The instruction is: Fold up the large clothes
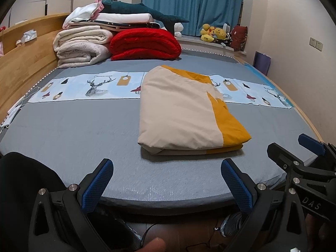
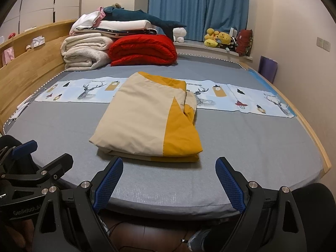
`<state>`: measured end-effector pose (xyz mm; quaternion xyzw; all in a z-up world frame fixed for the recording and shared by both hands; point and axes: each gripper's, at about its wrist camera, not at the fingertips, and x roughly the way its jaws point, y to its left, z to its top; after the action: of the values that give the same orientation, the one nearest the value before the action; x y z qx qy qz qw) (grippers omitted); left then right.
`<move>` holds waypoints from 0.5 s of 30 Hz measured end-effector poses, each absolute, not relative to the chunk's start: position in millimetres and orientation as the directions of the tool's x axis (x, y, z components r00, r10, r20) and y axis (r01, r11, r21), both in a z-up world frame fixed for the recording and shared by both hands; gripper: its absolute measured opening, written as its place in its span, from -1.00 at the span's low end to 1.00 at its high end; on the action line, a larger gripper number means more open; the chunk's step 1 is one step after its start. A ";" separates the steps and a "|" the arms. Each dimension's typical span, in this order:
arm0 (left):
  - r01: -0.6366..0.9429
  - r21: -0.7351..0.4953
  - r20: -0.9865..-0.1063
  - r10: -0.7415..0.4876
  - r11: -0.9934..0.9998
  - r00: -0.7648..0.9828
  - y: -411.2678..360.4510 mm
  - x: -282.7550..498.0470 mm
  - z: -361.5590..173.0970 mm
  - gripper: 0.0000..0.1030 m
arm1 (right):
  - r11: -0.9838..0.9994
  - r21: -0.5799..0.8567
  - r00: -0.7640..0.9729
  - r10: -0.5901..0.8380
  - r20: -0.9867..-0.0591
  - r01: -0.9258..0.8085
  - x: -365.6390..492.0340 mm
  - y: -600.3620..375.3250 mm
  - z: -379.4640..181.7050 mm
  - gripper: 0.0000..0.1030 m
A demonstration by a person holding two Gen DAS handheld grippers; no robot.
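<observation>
A large beige and yellow cloth (image 1: 184, 111) lies folded into a thick rectangle on the grey bed (image 1: 73, 130), partly over a printed strip. It also shows in the right wrist view (image 2: 147, 119). My left gripper (image 1: 167, 168) is open and empty, held just off the bed's near edge, short of the cloth. My right gripper (image 2: 169, 166) is open and empty, also at the near edge, right in front of the cloth. The right gripper shows at the right of the left wrist view (image 1: 294, 149).
Folded white blankets (image 1: 82, 46), a red quilt (image 1: 145, 44) and a plush shark (image 1: 142, 10) are stacked at the bed's far end. A wooden headboard (image 1: 23, 63) runs along the left. Plush toys (image 1: 214, 33) sit on the window ledge by blue curtains. A printed deer strip (image 1: 88, 86) crosses the bed.
</observation>
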<state>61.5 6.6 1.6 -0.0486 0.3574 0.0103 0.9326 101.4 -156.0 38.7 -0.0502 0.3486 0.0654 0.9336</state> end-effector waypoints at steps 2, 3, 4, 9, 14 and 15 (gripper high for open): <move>-0.054 -0.082 -0.668 -0.014 0.995 0.744 6.3 61.5 1.7 0.97 | 0.986 -0.047 0.748 0.088 -0.658 -0.157 101.6 -155.6 38.4 0.75; -0.055 -0.084 -0.668 -0.015 0.995 0.744 6.3 61.5 1.6 0.97 | 0.986 -0.047 0.748 0.088 -0.658 -0.158 101.6 -156.0 38.5 0.75; -0.056 -0.084 -0.669 -0.015 0.995 0.743 6.3 61.5 1.5 0.97 | 0.986 -0.048 0.748 0.088 -0.658 -0.158 101.7 -156.2 38.5 0.75; -0.057 -0.087 -0.671 -0.017 0.995 0.741 7.1 61.6 0.1 0.97 | 0.986 -0.047 0.749 0.089 -0.657 -0.159 101.7 -155.5 38.9 0.75; -0.055 -0.088 -0.670 -0.018 0.995 0.742 7.9 61.2 -0.5 0.97 | 0.986 -0.048 0.749 0.088 -0.657 -0.158 101.8 -154.7 38.6 0.75; -0.055 -0.088 -0.670 -0.018 0.995 0.742 7.8 61.3 -0.4 0.97 | 0.986 -0.048 0.749 0.088 -0.657 -0.158 102.0 -154.9 38.6 0.75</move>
<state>61.3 7.8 -0.4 -0.0509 0.3592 0.0100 0.9318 102.0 -154.9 38.6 -0.0500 0.3483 0.0658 0.9337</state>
